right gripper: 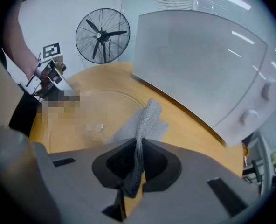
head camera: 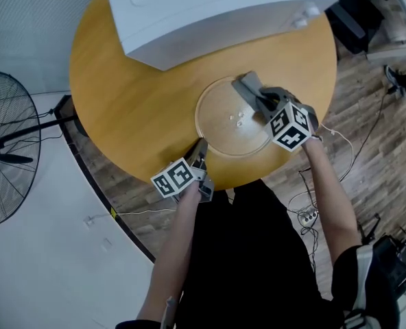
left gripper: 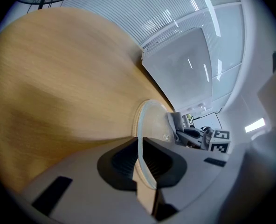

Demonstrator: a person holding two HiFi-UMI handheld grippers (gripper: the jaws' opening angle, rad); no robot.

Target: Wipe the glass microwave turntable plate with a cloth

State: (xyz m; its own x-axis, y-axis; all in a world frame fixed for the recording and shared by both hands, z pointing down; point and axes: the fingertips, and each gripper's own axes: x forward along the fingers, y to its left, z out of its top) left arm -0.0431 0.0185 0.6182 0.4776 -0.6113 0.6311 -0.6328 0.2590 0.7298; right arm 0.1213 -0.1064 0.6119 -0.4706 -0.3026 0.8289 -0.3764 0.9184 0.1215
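Note:
The clear glass turntable plate (head camera: 232, 118) lies flat on the round wooden table (head camera: 134, 94), near its front edge. My left gripper (head camera: 200, 157) is shut on the plate's near-left rim (left gripper: 140, 148), which runs between its pads. My right gripper (head camera: 258, 98) is shut on a grey cloth (head camera: 247, 86), and the cloth's free end (right gripper: 147, 122) rests on the far right part of the plate (right gripper: 86, 120). In the left gripper view the cloth (left gripper: 176, 125) and the right gripper's marker cube (left gripper: 218, 141) show beyond the plate.
A white microwave (head camera: 210, 9) stands at the back of the table, close behind the plate. A floor fan (head camera: 4, 156) stands at the left. Cables and a power strip (head camera: 306, 216) lie on the floor at the right.

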